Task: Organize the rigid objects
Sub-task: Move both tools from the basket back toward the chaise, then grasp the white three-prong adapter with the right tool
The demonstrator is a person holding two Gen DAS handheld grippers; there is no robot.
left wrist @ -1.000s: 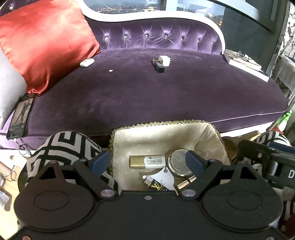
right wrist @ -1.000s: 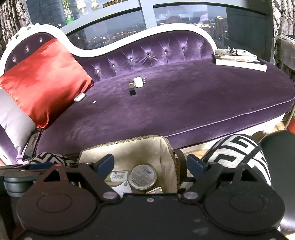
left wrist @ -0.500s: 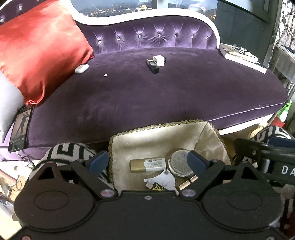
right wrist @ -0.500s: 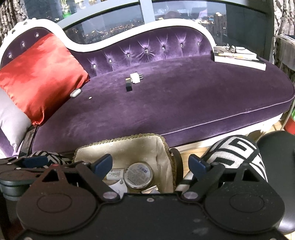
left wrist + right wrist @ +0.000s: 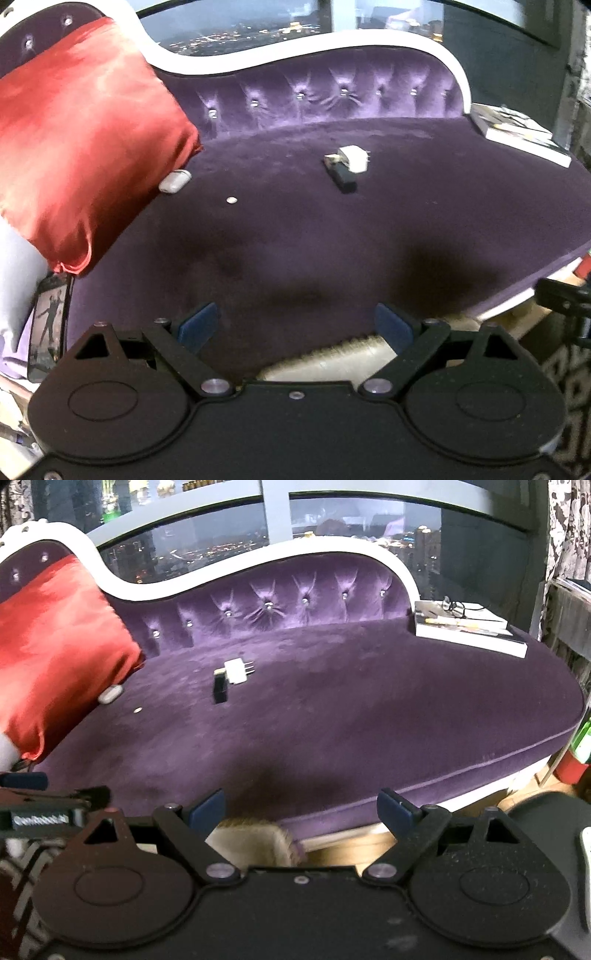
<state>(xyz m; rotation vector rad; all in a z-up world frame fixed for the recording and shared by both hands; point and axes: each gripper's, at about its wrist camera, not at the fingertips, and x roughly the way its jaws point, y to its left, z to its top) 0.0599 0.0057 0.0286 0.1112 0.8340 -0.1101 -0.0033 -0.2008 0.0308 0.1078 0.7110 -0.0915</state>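
Note:
On the purple sofa seat [image 5: 332,240] lie a white plug adapter [image 5: 354,158], a small black box [image 5: 343,175] touching it, a white earbud case [image 5: 175,181] by the red cushion, and a small coin-like disc [image 5: 231,200]. The same things show in the right wrist view: the adapter [image 5: 236,670], the black box [image 5: 220,688], the case [image 5: 110,694], the disc [image 5: 137,710]. My left gripper [image 5: 295,326] is open and empty, over the seat's front edge. My right gripper [image 5: 301,808] is open and empty. The beige basket [image 5: 332,360] sits just below both, its contents hidden.
A red cushion [image 5: 74,147] leans at the left, with a phone [image 5: 50,325] below it. Books with glasses [image 5: 465,627] lie at the seat's right end. A patterned pouf [image 5: 18,871] and a dark stool [image 5: 546,812] flank the basket. A red and green bottle [image 5: 576,760] stands right.
Both grippers have risen and moved forward toward the sofa. The basket has slid down out of most of the view, hiding its contents. Jaws stay open.

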